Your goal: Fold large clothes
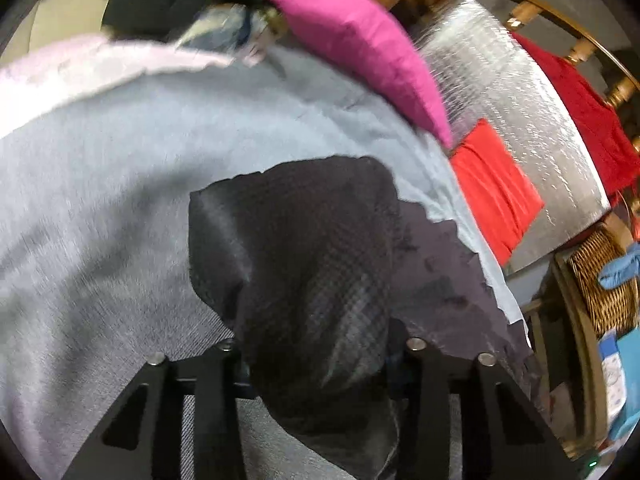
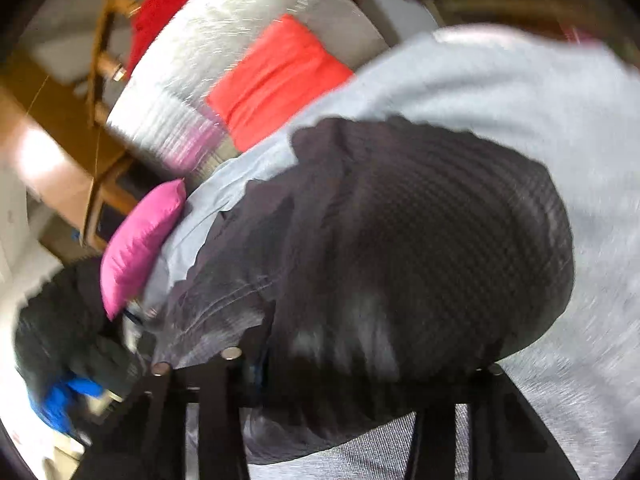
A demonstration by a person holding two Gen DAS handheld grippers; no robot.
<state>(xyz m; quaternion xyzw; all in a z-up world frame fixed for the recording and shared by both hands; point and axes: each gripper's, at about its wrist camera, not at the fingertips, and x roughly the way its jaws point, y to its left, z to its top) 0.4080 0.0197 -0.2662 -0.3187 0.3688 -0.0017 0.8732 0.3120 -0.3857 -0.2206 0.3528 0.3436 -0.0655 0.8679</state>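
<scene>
both claws (image 1: 316, 360) (image 2: 344, 364) clamp dark garment (image 1: 304, 240) edges over grey sheet (image 1: 100, 184).

The left claw (image 1: 316, 360) is showing as matte black hardware: flat angular arms with triangular cut-outs, running in pairs from the near edge of the left wrist view. Round silver bolt heads are capping the far ends of the arms, two on each side. The right claw (image 2: 360, 364) is showing the same black arms and silver bolt heads, with a small patch of blue at the inner left arm.
</scene>
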